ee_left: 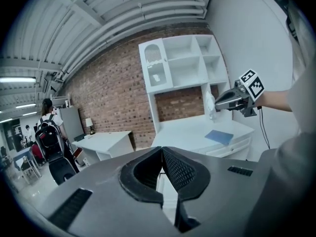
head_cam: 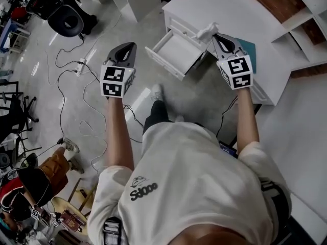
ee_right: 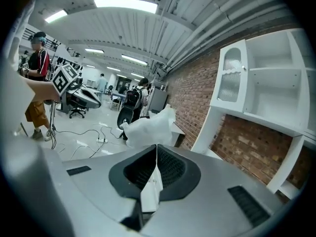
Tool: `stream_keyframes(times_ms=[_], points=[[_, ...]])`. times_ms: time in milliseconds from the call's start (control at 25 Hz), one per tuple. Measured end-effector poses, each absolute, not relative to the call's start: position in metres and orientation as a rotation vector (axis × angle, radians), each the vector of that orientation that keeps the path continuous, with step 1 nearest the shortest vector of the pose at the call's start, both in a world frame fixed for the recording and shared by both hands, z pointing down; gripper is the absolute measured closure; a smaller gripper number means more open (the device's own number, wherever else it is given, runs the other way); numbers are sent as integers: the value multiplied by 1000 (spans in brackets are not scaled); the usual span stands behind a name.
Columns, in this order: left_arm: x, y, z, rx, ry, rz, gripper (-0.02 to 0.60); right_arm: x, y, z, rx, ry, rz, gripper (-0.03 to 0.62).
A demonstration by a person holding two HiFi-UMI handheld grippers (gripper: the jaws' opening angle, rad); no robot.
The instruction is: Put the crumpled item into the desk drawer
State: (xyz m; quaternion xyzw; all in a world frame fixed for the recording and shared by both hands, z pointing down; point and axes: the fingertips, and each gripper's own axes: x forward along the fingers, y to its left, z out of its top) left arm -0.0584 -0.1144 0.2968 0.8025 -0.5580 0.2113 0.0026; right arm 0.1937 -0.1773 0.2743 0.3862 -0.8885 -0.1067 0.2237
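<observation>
- White crumpled item [ee_right: 147, 127], paper-like, is pinched between the closed jaws of our right gripper [ee_right: 156, 158].
- Our left gripper [ee_left: 162, 154] is clenched on nothing, out over the floor.
- Just beyond the item, the desk drawer [head_cam: 176, 52] stands open and looks empty.
- We judge the pickup done; lowering it in and releasing remain.

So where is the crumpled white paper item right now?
Pinched in the shut right gripper, the crumpled white paper sits upper right in the head view, just beside the open white desk drawer at the white desk front edge.
</observation>
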Motion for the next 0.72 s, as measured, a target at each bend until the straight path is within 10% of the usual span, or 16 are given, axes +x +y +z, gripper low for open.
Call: stream_keyframes(times_ms=[720], points=[[-155, -317, 397, 2382, -1648, 701, 565, 81, -382, 412, 914, -2396, -20, 583]])
